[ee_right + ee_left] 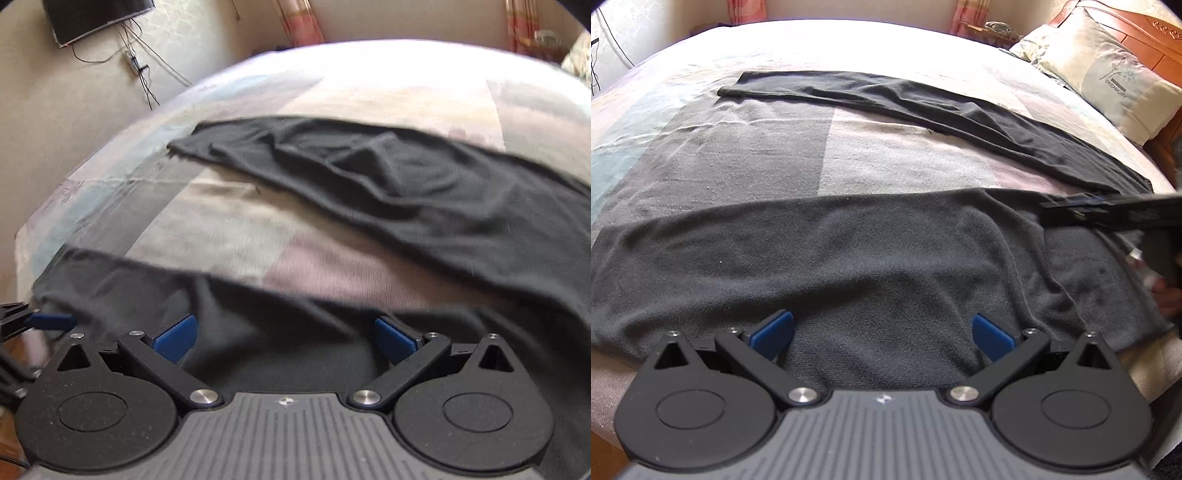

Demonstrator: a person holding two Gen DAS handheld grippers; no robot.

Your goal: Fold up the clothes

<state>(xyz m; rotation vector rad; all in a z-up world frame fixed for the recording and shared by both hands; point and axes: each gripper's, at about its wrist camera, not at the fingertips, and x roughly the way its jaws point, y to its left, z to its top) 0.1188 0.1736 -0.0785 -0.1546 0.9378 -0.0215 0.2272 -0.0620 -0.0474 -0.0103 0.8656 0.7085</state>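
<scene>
The left gripper (882,334) and the right gripper (284,338) are both spread wide above the dark grey knit trousers (849,266) on the bed (738,147). Only the left view shows the pale printed pillow (1115,74), ahead to the right; only the right view shows the black wall screen (96,18).

- I see a bed (746,155) under a patchwork cover, washed by bright light at its far side.
- A pillow (1108,70) leans on the wooden headboard (1145,29).
- A dark screen (96,14) with dangling cables hangs on the pale wall (44,110).
- Pink curtains (299,22) hang behind.
</scene>
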